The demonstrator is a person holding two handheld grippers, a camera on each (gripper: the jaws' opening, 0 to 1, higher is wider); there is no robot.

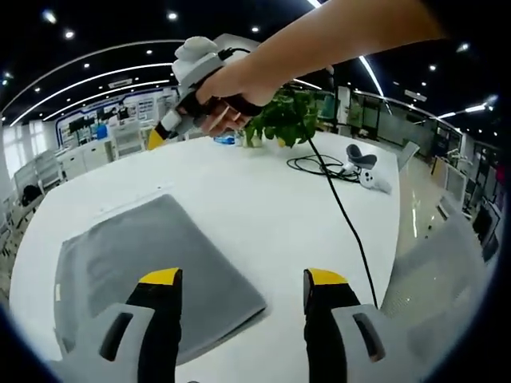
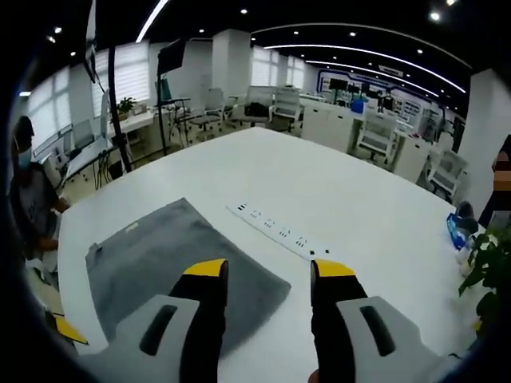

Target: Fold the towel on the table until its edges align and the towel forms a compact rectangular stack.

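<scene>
Two views. In the left gripper view the open, empty tongs (image 1: 242, 291) hang above the grey towel (image 1: 148, 267), flat on the white desk (image 1: 263, 199). In the right gripper view the open tongs (image 2: 263, 279) hover over it; better grip matching corners.

A potted plant (image 1: 287, 116), a black cable (image 1: 339, 203) and a power strip (image 2: 275, 229) lie on the white table (image 2: 359, 207).
</scene>
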